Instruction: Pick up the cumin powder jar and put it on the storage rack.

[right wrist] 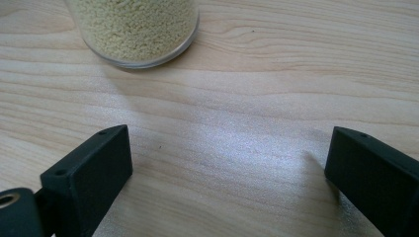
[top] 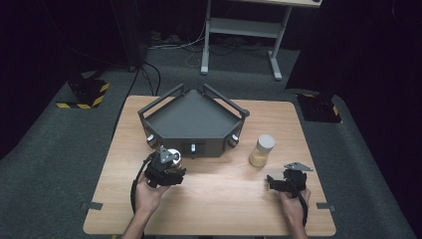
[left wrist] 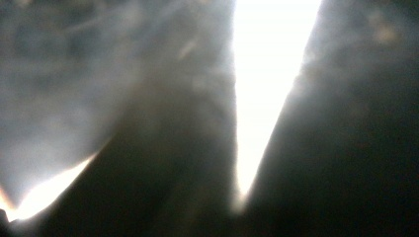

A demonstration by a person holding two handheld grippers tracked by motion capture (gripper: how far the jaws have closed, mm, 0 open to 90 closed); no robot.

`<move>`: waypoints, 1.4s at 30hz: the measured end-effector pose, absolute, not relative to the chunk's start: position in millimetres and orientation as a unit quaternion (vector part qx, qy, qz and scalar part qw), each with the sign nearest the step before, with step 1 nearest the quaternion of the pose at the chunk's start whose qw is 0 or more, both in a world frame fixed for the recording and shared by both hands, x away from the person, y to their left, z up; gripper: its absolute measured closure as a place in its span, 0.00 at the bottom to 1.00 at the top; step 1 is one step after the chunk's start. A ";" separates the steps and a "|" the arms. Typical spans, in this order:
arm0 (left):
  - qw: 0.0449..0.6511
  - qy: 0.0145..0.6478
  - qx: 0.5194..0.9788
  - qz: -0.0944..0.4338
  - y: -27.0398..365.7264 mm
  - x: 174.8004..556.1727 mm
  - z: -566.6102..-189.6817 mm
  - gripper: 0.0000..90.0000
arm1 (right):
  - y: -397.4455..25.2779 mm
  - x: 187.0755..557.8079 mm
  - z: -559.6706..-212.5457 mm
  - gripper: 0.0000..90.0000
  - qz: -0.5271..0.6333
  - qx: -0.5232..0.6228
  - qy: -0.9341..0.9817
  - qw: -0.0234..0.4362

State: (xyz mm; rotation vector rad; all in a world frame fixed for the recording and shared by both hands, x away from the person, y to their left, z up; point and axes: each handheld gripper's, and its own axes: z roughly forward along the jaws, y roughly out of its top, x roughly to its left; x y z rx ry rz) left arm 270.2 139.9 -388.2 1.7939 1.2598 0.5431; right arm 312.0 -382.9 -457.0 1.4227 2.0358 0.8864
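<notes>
A clear jar (top: 262,151) of pale yellow grains with a white lid stands on the wooden table (top: 224,199), right of centre. In the right gripper view the jar's base (right wrist: 136,29) lies just ahead of my right gripper (right wrist: 227,173), a little left of its midline. That gripper (top: 281,180) rests low over the table, its jaws wide open and holding nothing. My left gripper (top: 166,172) is held near the tray's front wall, with a small white round object (top: 173,156) at its tip. Its own view is a dark blur with one bright slit.
A dark five-sided tray (top: 194,142) with raised rails and small knobs on its front wall stands at the table's back centre. Beyond the table lie grey carpet, a white desk frame (top: 239,30) and yellow-black striped floor blocks (top: 87,94).
</notes>
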 end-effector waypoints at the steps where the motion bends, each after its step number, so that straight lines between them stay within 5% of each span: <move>1: 0.427 0.504 0.718 0.217 139.9 270.2 -388.2 0.35 | -382.9 312.0 -457.0 0.04 0.325 0.522 0.748 0.250; 4: 0.431 0.502 0.718 0.216 143.2 273.9 -381.3 0.35 | -383.0 312.0 -457.0 0.04 0.326 0.522 0.747 0.250; 5: 0.363 0.439 0.795 0.210 158.3 288.8 -353.0 0.35 | -383.0 312.0 -457.0 0.04 0.326 0.522 0.748 0.250; 6: 0.363 0.439 0.795 0.210 158.3 288.8 -353.0 0.35 | -383.0 312.0 -457.0 0.04 0.326 0.522 0.748 0.250; 7: 0.439 0.503 0.713 0.214 144.5 276.7 -375.6 0.35 | -383.0 312.0 -457.0 0.04 0.326 0.522 0.748 0.250; 8: 0.448 0.509 0.703 0.214 143.0 276.4 -375.9 0.35 | -383.0 312.0 -457.0 0.04 0.326 0.522 0.747 0.250; 15: 0.441 0.490 0.720 0.214 147.3 285.9 -356.6 0.35 | -383.0 312.0 -457.0 0.04 0.326 0.522 0.747 0.250; 18: 0.489 0.527 0.664 0.208 135.5 283.3 -365.8 0.35 | -383.1 312.0 -457.0 0.04 0.326 0.522 0.748 0.250; 42: 0.512 0.526 0.647 0.208 141.3 338.5 -329.5 0.35 | -382.9 311.9 -457.1 0.04 0.326 0.522 0.747 0.250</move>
